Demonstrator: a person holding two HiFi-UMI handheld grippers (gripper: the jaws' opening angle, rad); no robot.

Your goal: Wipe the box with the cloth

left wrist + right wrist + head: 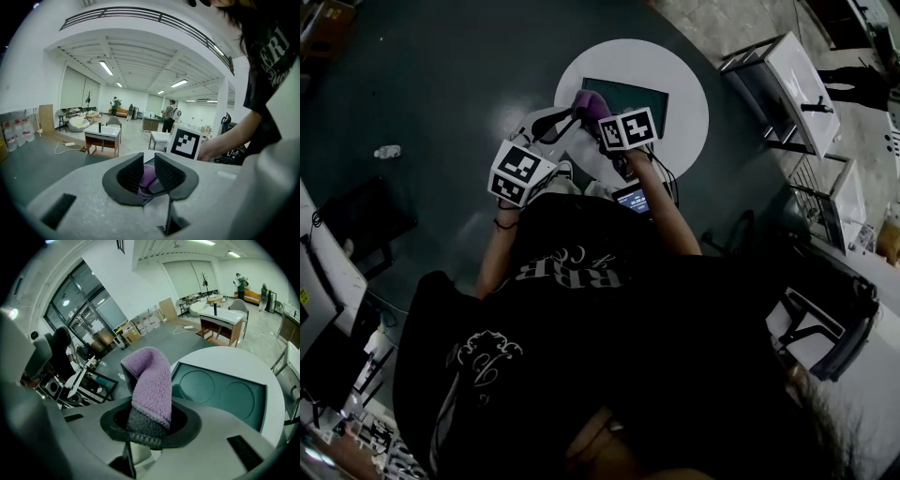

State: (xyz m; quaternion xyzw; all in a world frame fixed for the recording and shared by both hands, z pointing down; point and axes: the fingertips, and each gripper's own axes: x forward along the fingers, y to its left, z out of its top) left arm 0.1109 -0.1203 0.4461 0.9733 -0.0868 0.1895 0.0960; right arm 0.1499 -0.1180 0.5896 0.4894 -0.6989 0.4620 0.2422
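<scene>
Purple fleece cloth point(150, 380), grey on its underside, stands up from the right gripper point(149, 423), whose jaws are clamped on its lower end. Its folded-over top hides the near corner of the teal box point(225, 392). That box, a flat rectangle with two round recesses, lies on the round white table point(675, 75). The left gripper point(149, 174) has its ribbed jaws parted by a narrow gap. Purple shows through it, though contact is unclear. A black shirt point(609, 356) fills the lower head view, covering much of both arms.
</scene>
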